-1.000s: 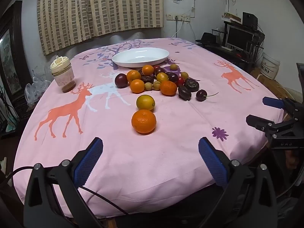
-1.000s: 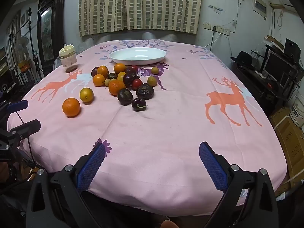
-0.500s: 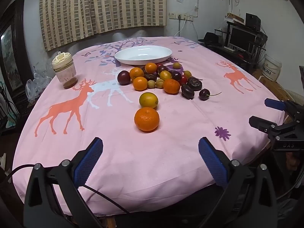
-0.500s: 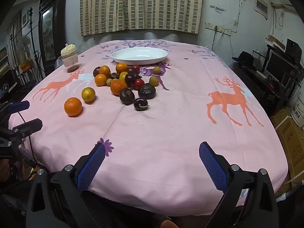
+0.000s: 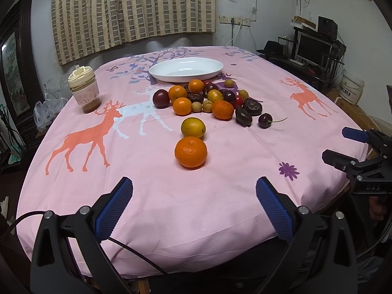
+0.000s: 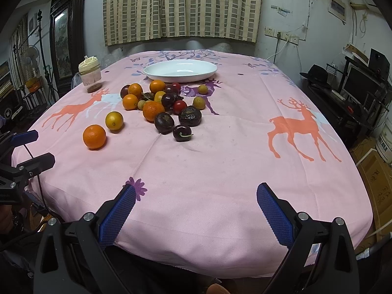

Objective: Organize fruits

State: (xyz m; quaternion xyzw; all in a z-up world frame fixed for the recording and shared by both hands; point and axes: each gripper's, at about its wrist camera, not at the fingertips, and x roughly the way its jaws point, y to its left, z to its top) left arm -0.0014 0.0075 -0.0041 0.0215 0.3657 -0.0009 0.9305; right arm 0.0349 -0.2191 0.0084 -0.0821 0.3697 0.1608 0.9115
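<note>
Left gripper (image 5: pixel 193 205) level at table edge, wide apart, empty, right gripper (image 6: pixel 196 210) likewise, fruits (image 5: pixel 208 100) ahead.

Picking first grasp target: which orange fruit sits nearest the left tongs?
The lone big orange, nearest the table's front edge, straight ahead of the open left tongs. The yellowish citrus lies just behind it; other oranges sit in the pile.

A clear plastic jar with a cream lid (image 5: pixel 84 90) stands upright on the pink deer-print cloth covering the tabletop (image 5: pixel 196 208). Checked beige curtains (image 5: pixel 132 9) hang behind. A black monitor (image 5: pixel 313 49) sits at the right wall.
</note>
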